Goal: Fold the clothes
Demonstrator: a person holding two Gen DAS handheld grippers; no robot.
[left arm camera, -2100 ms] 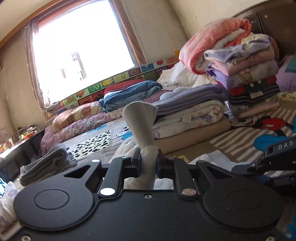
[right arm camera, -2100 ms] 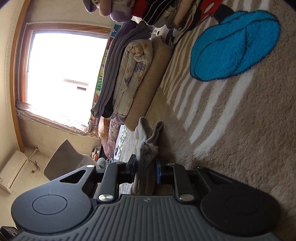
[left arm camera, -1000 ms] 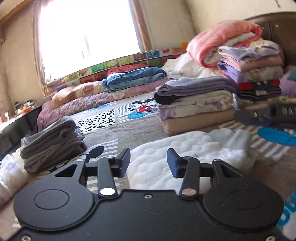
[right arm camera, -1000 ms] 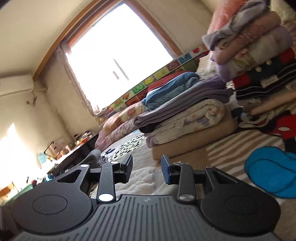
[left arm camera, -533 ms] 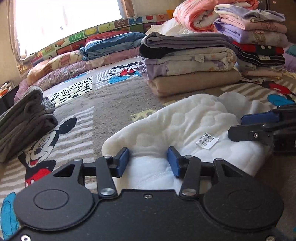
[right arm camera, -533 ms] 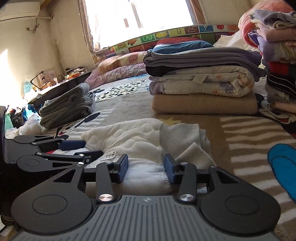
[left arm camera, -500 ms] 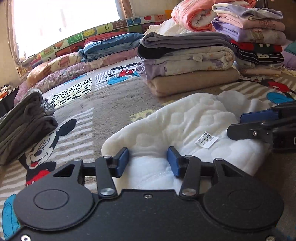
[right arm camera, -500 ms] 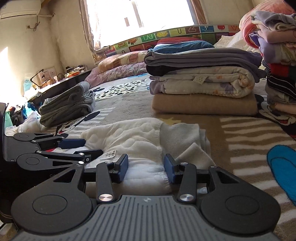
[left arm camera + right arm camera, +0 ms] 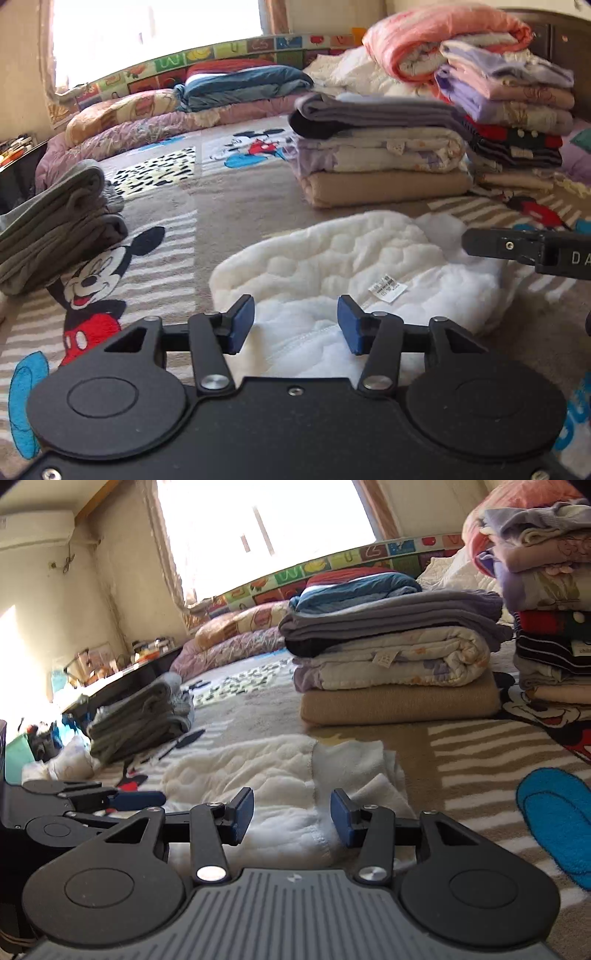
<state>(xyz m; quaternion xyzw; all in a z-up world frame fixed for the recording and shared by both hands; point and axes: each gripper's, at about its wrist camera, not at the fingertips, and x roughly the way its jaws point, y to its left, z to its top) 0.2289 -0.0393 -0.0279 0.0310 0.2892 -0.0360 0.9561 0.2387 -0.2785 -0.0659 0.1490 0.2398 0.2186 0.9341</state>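
White garment (image 9: 354, 266) released, both grippers now open

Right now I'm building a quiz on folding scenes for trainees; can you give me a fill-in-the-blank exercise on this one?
1. The white fleece garment lies on a rug printed with a cartoon ____.
2. Both the left gripper and the right gripper have their jaws ____.
3. The small label on the garment is ____ in colour.
4. The bottom blanket of the nearest folded stack is ____.

Missing words: mouse; open; white; tan
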